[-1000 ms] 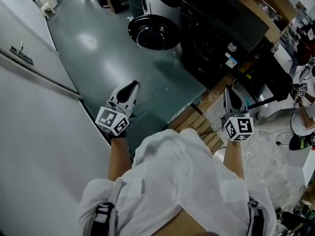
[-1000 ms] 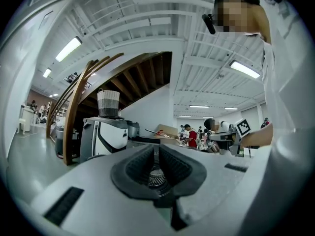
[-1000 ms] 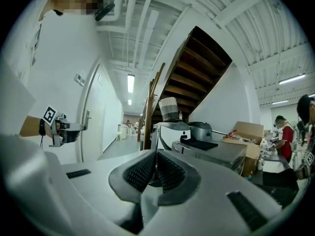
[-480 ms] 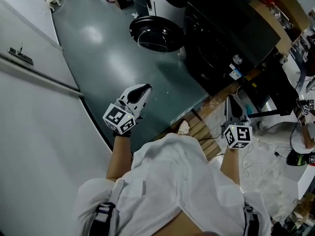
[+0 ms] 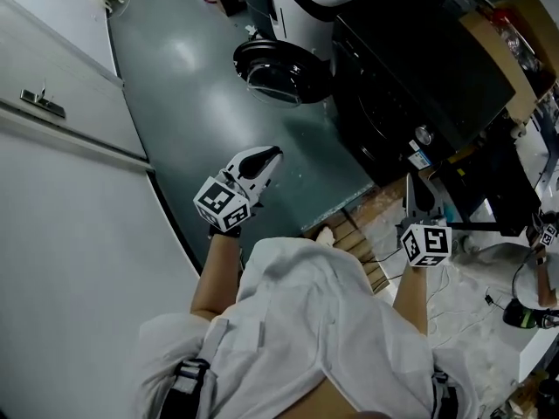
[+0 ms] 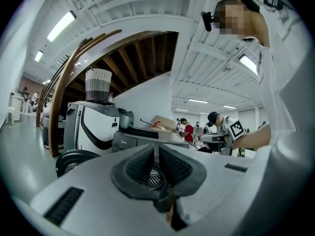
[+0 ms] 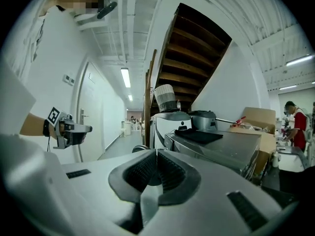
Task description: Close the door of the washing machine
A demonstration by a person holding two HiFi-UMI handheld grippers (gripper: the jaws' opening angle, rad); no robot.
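The black washing machine (image 5: 410, 77) stands at the upper right of the head view. Its round door (image 5: 281, 70) hangs open to the left over the green floor. My left gripper (image 5: 271, 154) is shut and empty, pointing toward the door from well short of it. My right gripper (image 5: 410, 183) is shut too, holding nothing, just before the machine's near corner. The left gripper view shows the door (image 6: 74, 161) low at left beyond the shut left gripper (image 6: 156, 151), and the machine's top (image 6: 142, 139). In the right gripper view the machine (image 7: 216, 144) lies ahead of the right gripper (image 7: 156, 154).
A white wall with a door handle (image 5: 42, 103) runs along the left. A white appliance (image 6: 93, 127) carrying a basket stands behind the open door. A wooden pallet (image 5: 354, 234) and loose cables (image 5: 463, 286) lie by my feet. A cardboard box (image 5: 515, 24) sits behind the machine. People work at the far right.
Both grippers have travelled forward toward the washing machine, the left one nearer the open door. Their jaws stay shut.
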